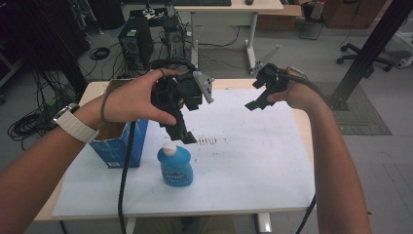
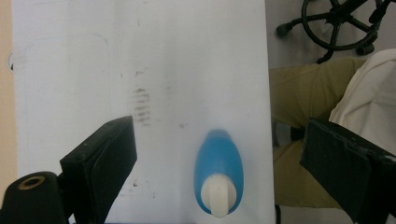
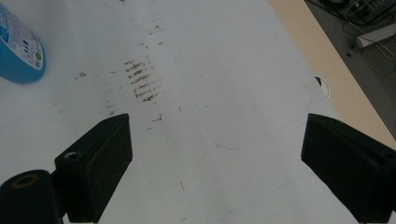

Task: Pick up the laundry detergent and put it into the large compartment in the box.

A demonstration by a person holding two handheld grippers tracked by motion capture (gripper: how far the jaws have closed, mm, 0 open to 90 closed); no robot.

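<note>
Up above the surface (image 1: 253,161), the left claw (image 1: 182,131) hangs wide open with nothing in it, over the blue bottle (image 1: 175,165) standing at the lower middle of the frame. Beside the bottle sits a box (image 1: 119,146). At upper right, the right claw (image 1: 258,100) is wide open and empty too.

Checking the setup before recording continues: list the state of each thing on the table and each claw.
Blue bottle: upright, white cap on, not gripped.
Blue box: standing, top open.
Left claw: open, above the bottle, holding nothing.
Right claw: open, raised over the sheet, holding nothing.
</note>
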